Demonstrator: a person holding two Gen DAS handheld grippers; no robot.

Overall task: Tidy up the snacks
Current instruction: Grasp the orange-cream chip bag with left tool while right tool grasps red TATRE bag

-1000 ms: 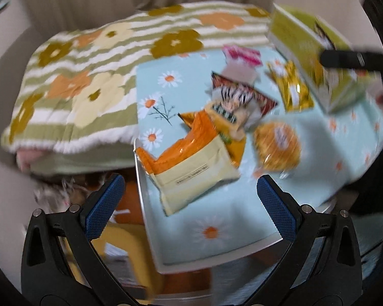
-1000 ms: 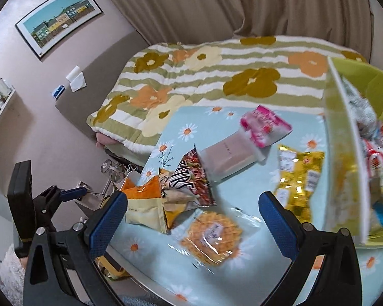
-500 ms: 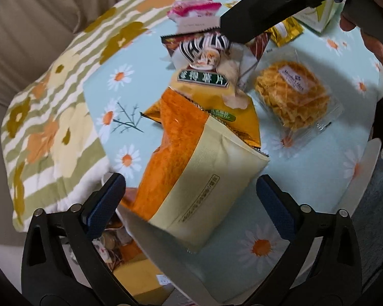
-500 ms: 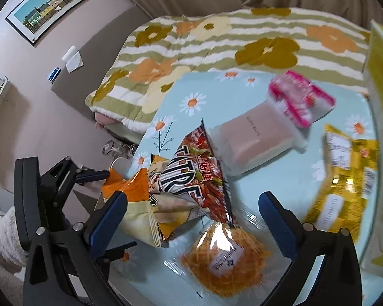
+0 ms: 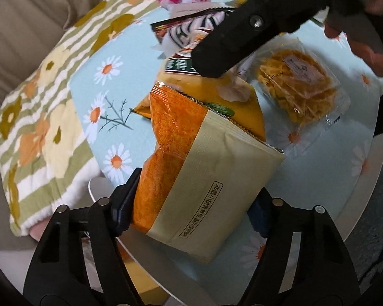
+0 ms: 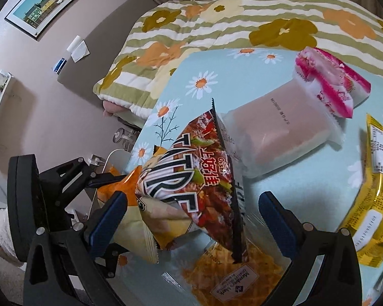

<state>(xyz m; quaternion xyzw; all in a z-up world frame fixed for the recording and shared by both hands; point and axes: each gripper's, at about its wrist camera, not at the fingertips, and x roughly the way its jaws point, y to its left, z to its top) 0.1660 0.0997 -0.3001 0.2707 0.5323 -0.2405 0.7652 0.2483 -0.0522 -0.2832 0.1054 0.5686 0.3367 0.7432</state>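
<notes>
Daisy tablecloth (image 5: 109, 117); left gripper (image 5: 191, 199) jaws closing on orange-cream packet (image 5: 191, 178); right gripper (image 6: 191, 214) jaws open.

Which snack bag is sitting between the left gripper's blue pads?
The orange-and-cream bag, nearest the table's edge; the left gripper is closing on it. The other packets lie farther off.

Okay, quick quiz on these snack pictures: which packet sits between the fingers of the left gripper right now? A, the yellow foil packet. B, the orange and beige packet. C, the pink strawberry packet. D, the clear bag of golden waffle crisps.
B: in the left wrist view the left gripper has its jaws closing on the orange and beige packet, with a blue pad on each side of it.
</notes>
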